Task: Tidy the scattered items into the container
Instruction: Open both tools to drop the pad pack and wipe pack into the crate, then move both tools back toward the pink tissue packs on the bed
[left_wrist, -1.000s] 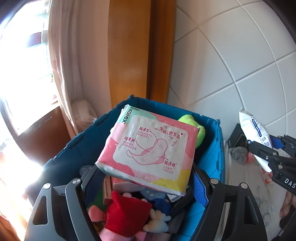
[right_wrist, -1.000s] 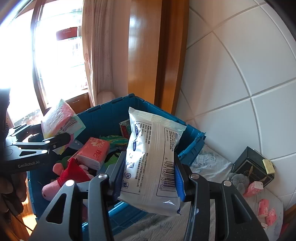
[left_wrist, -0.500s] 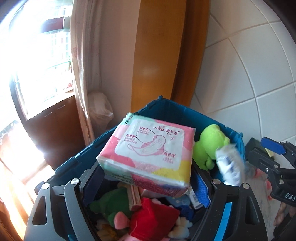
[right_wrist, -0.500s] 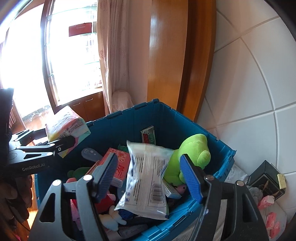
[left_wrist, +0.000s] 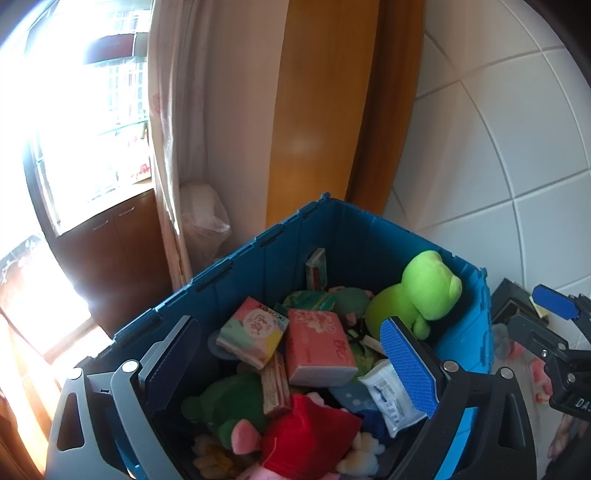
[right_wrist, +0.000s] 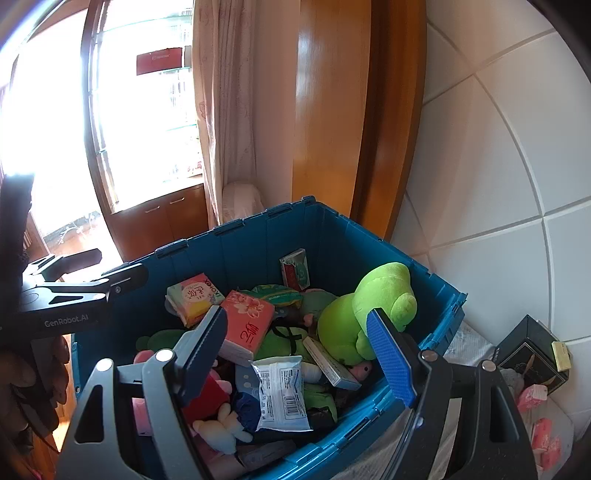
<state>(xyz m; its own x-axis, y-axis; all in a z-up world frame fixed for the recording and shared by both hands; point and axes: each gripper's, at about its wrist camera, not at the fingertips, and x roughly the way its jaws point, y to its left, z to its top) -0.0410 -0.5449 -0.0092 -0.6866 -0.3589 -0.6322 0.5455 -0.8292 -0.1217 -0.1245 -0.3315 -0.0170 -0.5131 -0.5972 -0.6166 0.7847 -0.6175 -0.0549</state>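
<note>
A blue crate holds plush toys and packets. The pink Kotex pack lies inside it beside a red tissue pack. The white wipes pack lies on the pile too. A green frog plush leans in the right corner. My left gripper is open and empty above the crate. My right gripper is open and empty above it, and shows at the right in the left wrist view.
A black box and small pink packets lie on white cloth right of the crate. A tiled wall is behind, a wooden door frame and curtain stand past the crate. A red plush lies in the crate's near end.
Both grippers opened. The Kotex pack dropped from my left gripper into the crate. The wipes pack, released half a second ago, came to rest on the pile.
</note>
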